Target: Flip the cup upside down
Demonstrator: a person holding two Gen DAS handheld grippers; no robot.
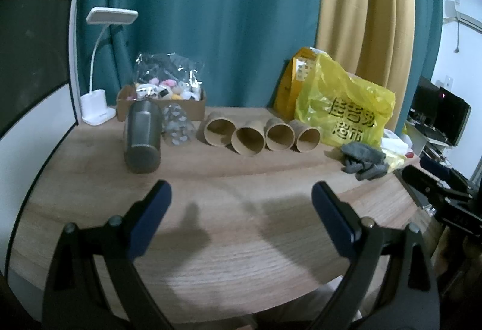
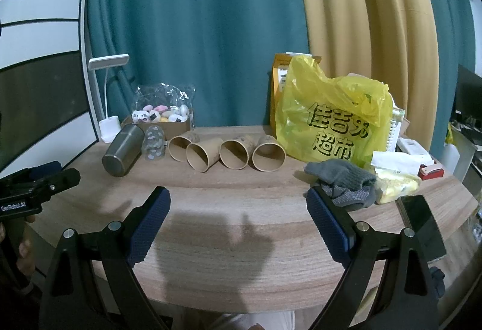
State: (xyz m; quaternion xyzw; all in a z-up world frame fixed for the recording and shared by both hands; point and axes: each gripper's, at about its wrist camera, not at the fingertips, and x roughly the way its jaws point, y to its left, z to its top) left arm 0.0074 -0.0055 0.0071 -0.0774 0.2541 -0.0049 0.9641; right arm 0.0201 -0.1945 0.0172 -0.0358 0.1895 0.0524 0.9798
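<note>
Your left gripper [image 1: 241,203]: jaws spread wide, holding nothing, above the bare front of the wooden desk [image 1: 241,239]. Your right gripper [image 2: 238,209]: same, jaws wide apart. Far side of the desk: four paper cups [image 2: 229,153] lying on their sides in a row, mouths toward you. Left of them: steel tumbler [image 2: 123,153], also on its side. Right: yellow plastic bag [image 2: 331,119], grey gloves [image 2: 343,182].

4 brown paper cups [image 1: 261,135] [image 2: 226,152] lying on their sides in a row, mouths toward camera
</note>
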